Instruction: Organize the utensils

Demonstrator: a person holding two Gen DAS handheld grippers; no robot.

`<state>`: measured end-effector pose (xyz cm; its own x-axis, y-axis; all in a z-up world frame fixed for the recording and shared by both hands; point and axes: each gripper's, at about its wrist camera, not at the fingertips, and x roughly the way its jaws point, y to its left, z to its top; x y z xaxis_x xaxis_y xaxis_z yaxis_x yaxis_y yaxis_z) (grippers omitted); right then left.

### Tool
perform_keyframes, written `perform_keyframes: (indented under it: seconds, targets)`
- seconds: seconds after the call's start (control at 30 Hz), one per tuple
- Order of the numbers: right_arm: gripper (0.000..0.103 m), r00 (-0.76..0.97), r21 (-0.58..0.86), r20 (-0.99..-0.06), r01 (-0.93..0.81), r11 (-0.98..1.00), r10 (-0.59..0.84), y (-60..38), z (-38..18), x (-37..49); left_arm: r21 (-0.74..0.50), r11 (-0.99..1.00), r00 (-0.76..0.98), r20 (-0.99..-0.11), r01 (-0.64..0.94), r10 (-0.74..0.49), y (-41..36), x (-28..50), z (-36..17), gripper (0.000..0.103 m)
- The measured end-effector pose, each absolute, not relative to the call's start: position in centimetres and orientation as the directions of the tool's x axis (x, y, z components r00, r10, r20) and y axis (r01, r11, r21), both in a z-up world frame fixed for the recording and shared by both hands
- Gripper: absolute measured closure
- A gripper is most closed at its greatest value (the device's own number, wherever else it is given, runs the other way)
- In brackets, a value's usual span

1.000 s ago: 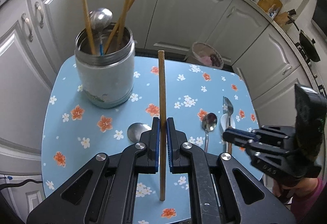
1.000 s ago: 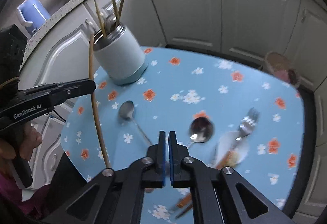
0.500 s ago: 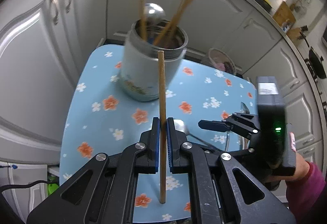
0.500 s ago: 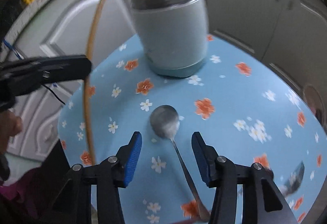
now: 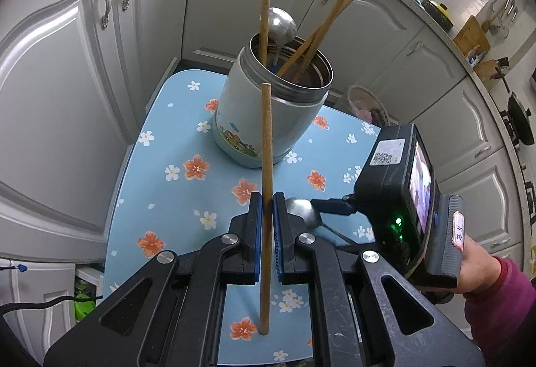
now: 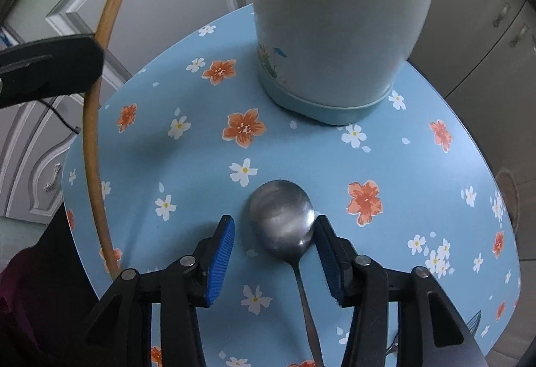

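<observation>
Spoon [image 6: 283,221] between closing right fingers [image 6: 221,253]

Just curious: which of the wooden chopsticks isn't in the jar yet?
The chopstick clamped upright in the left gripper; the other three already stand in the jar.

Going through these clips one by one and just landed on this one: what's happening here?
A person with a gripper in each hand is tidying utensils on a small flowered table. The left gripper is shut on a wooden chopstick, held upright near the container that already holds chopsticks and a spoon. The right gripper is over a metal spoon lying on the table, its jaws closing around the bowl but not yet gripping it.
</observation>
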<state>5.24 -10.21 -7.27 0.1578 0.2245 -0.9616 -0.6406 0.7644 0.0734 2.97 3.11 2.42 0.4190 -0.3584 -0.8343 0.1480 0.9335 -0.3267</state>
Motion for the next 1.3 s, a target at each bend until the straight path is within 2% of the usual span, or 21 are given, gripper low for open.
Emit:
perform_keyframes:
  seconds: [0.3,0.6,0.9,0.93,0.97,1.13,1.3]
  targets:
    - [0.067,0.185,0.089,-0.949,-0.617,0.782,0.254,-11.5,-6.8,4.1,-0.331,0.931,0.418,-0.832,0.153,-0.365,2.9,2.8,2.6,0.098]
    - [0.067,0.296,0.173,-0.876,-0.544,0.821,0.381,-16.2,-1.6,1.6,-0.344,0.919,0.438,-0.808,0.192,-0.394,1.7,2.2,4.4,0.098]
    - [0.067,0.394,0.204,-0.808,-0.513,0.834,0.439,-18.4,2.1,-1.8,-0.349,0.907,0.454,-0.786,0.234,-0.42,0.6,0.9,6.1,0.098]
    - [0.07,0.402,0.209,-0.8,-0.507,0.836,0.444,-18.7,2.6,-1.9,-0.349,0.907,0.456,-0.784,0.236,-0.421,0.6,0.8,6.3,0.098]
    - [0.102,0.407,0.213,-0.796,-0.505,0.836,0.449,-19.1,2.7,-2.1,-0.348,0.906,0.463,-0.78,0.239,-0.422,0.6,0.6,6.6,0.098]
    - [0.102,0.427,0.241,-0.781,-0.467,0.851,0.456,-20.3,4.0,-2.0,-0.342,0.907,0.478,-0.771,0.246,-0.42,0.6,0.1,7.4,0.098]
    - [0.102,0.389,0.24,-0.813,-0.455,0.858,0.433,-20.1,2.6,-1.5,-0.348,0.908,0.478,-0.772,0.232,-0.419,1.0,0.1,7.1,0.098]
